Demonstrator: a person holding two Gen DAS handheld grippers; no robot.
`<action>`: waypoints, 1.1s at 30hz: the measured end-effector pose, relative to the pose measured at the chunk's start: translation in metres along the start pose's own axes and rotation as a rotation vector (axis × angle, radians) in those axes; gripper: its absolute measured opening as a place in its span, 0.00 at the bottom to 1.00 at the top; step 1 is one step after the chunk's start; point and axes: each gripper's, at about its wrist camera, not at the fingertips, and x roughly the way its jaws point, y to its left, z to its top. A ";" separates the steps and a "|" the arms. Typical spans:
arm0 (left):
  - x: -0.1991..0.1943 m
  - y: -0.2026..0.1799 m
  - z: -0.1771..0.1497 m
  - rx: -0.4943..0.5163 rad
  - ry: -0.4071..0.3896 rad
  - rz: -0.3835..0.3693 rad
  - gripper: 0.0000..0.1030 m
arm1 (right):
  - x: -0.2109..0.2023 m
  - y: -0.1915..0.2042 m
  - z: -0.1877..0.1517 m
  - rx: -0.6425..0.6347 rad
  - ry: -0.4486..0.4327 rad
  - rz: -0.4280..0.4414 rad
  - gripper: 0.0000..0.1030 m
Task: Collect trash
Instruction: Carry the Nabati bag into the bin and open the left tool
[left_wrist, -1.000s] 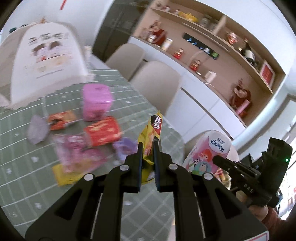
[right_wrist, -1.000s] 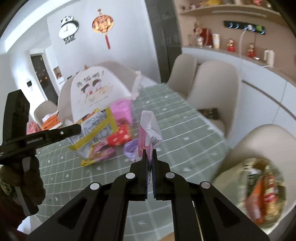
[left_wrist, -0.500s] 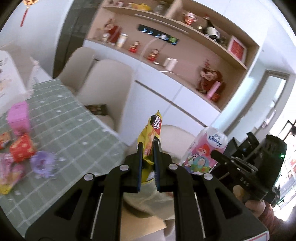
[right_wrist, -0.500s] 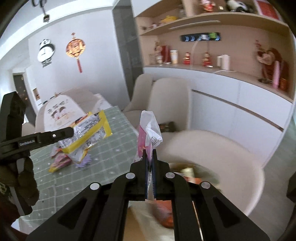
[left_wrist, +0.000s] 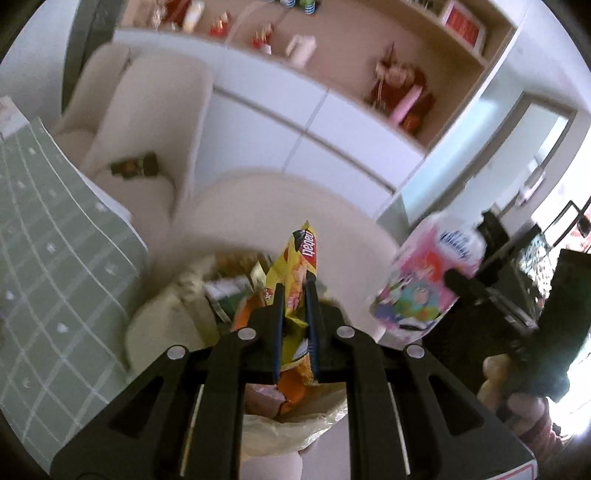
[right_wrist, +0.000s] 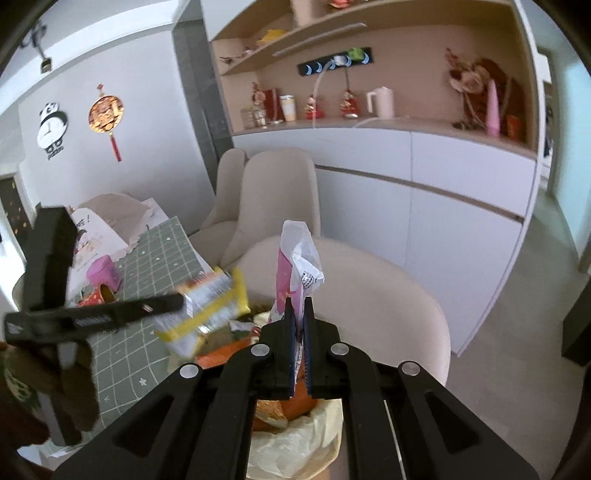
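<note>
Two crinkled wrappers held over a lined trash bin

The left gripper (left_wrist: 294, 295) pinches a glossy yellow snack wrapper (left_wrist: 291, 269) between its flat black fingers; the creased foil stands upright above the jaws. The right gripper (right_wrist: 300, 314) has its fingers pressed almost together on a thin pink-and-white tissue pack wrapper (right_wrist: 295, 258), limp and crumpled at its top. Both hang just above the trash bin (right_wrist: 295, 443), whose translucent, wrinkled pale-yellow liner holds orange and green packaging. A rounded beige upholstered chair (right_wrist: 369, 295) curves behind the bin, beside the green grid-patterned tablecloth (left_wrist: 48, 266).
</note>
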 end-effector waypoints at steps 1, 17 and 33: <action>0.015 -0.001 -0.002 0.004 0.034 0.004 0.09 | 0.001 -0.002 -0.003 0.004 0.006 -0.003 0.06; 0.121 0.001 -0.035 0.086 0.315 0.158 0.12 | 0.026 -0.044 -0.025 0.109 0.064 -0.028 0.06; 0.081 0.001 -0.032 0.070 0.270 0.122 0.37 | 0.048 -0.038 -0.024 0.135 0.073 0.014 0.06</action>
